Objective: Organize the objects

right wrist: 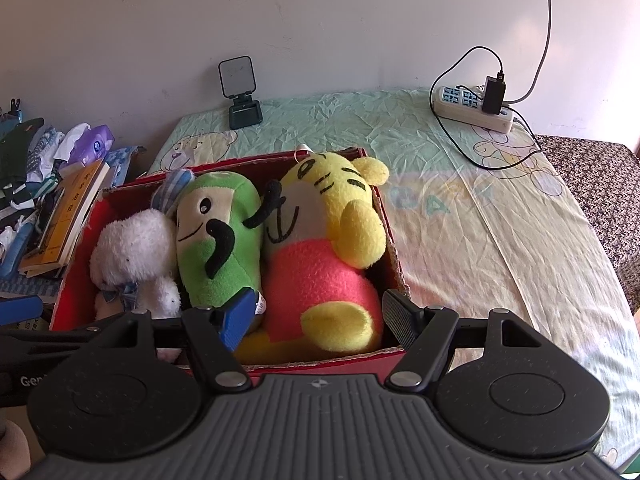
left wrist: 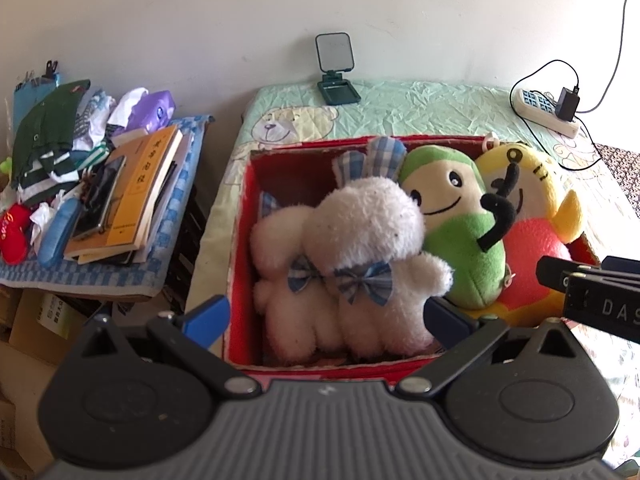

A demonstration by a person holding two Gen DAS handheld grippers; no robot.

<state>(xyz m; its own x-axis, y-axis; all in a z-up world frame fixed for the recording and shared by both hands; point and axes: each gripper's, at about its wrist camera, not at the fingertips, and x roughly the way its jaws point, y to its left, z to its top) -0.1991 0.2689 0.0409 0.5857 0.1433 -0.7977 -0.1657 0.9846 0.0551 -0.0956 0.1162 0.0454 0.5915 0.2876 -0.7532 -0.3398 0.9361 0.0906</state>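
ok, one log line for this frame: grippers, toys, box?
left hand-held gripper: open, straddling white bunnies | right hand-held gripper: open, straddling yellow tiger | green plush: between them | red box: holds all

Phone stand (right wrist: pixel 239 92), power strip (right wrist: pixel 472 109), books (left wrist: pixel 136 196)

Black grippers with ribbed grey bodies, blue-padded fingers (right wrist: pixel 238 320)

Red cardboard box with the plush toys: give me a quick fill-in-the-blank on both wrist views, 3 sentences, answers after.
1. The red cardboard box holds ____ plush toys.
2. Between the white fluffy bunny and the yellow tiger plush sits the ____ plush.
3. The black charger is plugged into the white ____ on the bed sheet.

Missing words: three; green; power strip
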